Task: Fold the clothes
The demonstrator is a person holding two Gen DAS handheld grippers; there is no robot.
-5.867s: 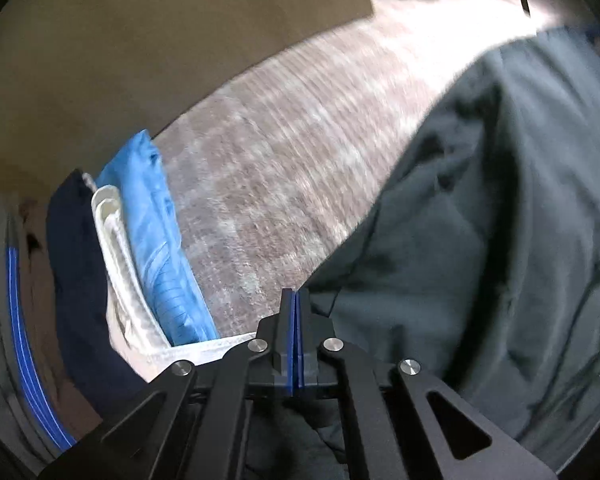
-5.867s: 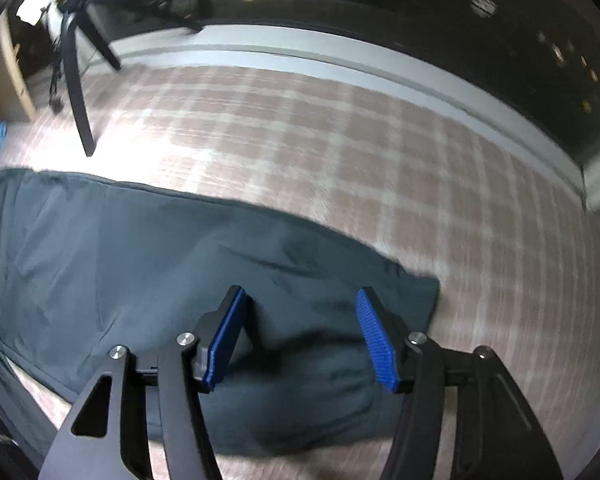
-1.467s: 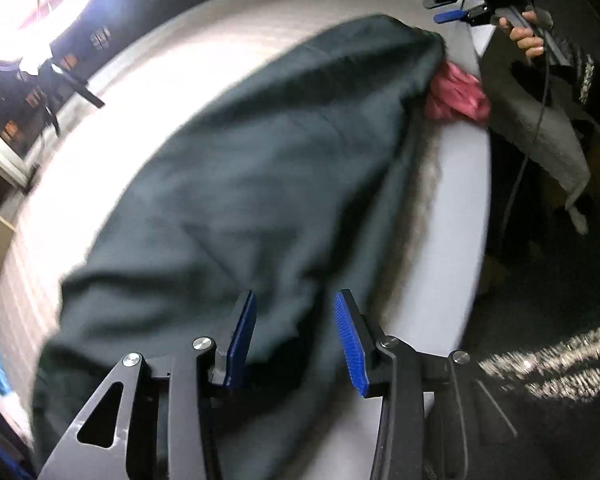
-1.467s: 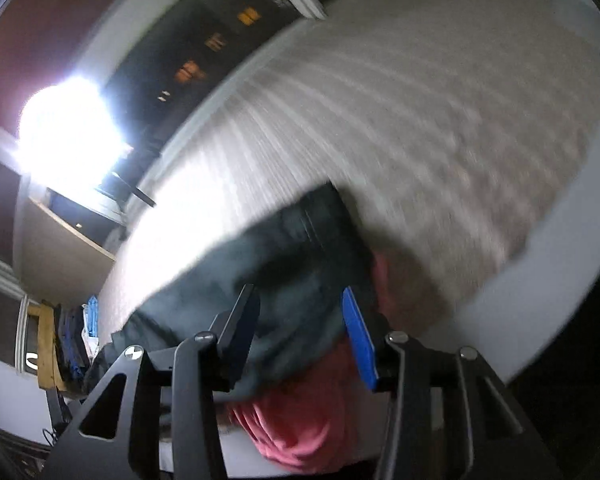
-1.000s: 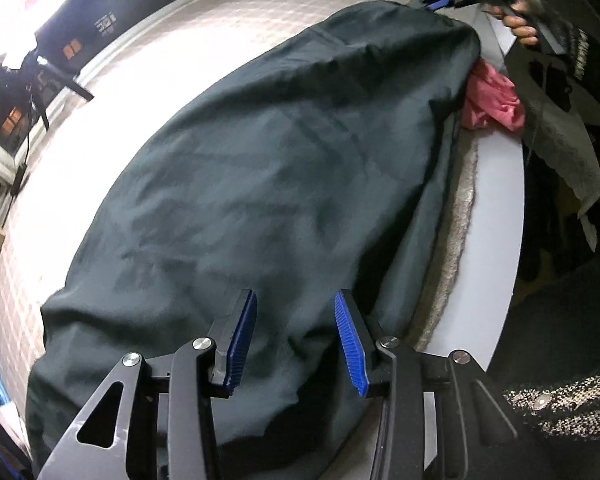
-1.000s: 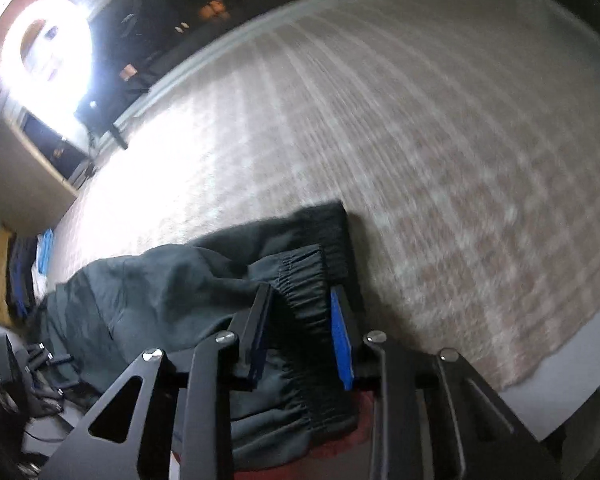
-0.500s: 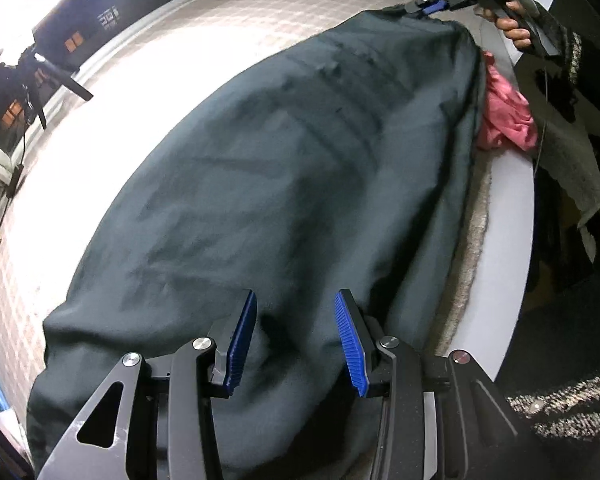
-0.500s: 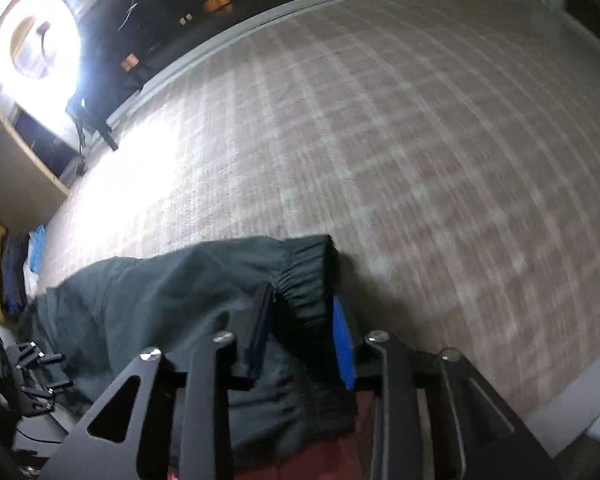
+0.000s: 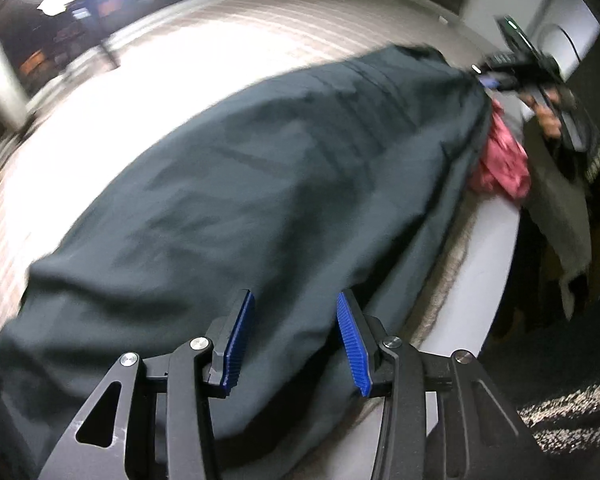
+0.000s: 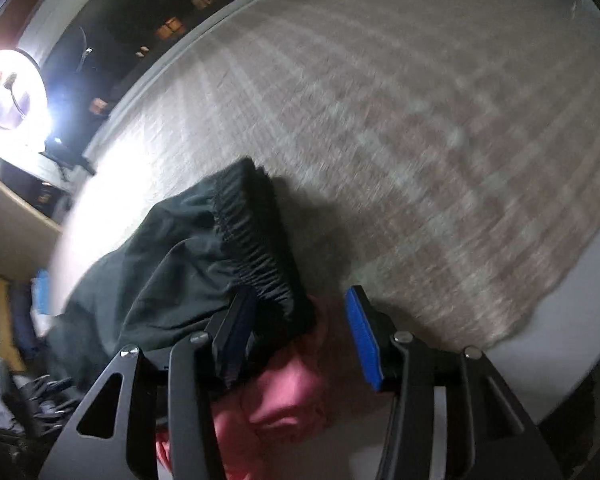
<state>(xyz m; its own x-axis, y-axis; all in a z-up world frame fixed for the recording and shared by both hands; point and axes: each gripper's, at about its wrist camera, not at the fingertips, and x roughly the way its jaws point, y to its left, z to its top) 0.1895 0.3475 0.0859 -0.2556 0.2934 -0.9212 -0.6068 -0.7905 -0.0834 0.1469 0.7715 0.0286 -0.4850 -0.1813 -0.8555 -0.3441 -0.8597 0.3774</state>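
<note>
Only our left wrist view takes in the whole dark garment (image 9: 284,184), stretched along the near edge of the checked blanket (image 9: 228,36); our left gripper (image 9: 296,340) hangs spread above its hem, pinching nothing. The right wrist view alone shows the elastic waistband (image 10: 252,240) between the opening jaws of our right gripper (image 10: 304,336), over a pink cloth (image 10: 276,396). Bare blanket lies beyond.

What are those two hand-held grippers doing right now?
Left hand-held gripper: open, holding nothing, above the dark trousers.
Right hand-held gripper: opening, letting go of the trousers' waistband.
</note>
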